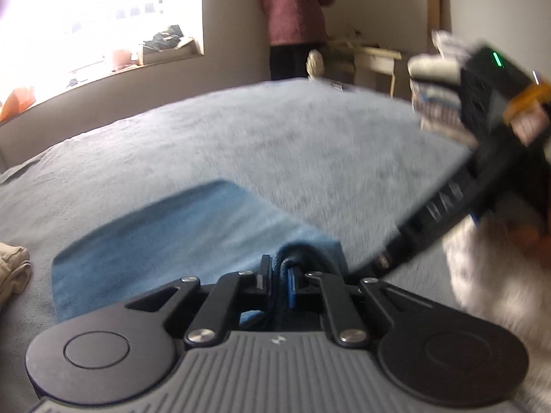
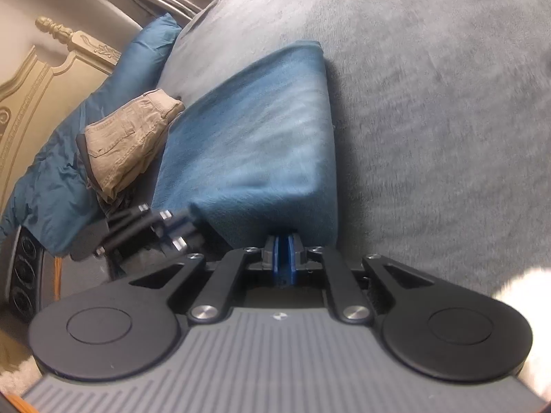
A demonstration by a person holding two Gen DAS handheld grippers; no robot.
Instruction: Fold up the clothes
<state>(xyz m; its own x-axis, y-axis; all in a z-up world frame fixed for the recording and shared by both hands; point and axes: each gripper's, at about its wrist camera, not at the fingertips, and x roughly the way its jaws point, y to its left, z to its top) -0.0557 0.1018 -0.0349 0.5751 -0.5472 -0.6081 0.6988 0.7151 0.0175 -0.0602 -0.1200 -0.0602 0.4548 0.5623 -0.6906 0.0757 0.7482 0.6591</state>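
a soft blue fuzzy cloth (image 2: 255,130) lies on the grey fuzzy bed cover (image 2: 430,103), folded into a flat thick shape. the left tongs (image 1: 279,275) are pinched tight on its near edge, with blue cloth bunched between them. the right tongs (image 2: 283,251) are pinched on the near edge too, at another spot.

a folded tan pair of pants (image 2: 127,141) sits just beside the blue cloth, by a dark blue pillow (image 2: 62,165).

the blue cloth looks light, floppy and a bit thick. it will sag and not break. i think it is best held at the corners or edge, with both tongs well apart, so it stays flat.
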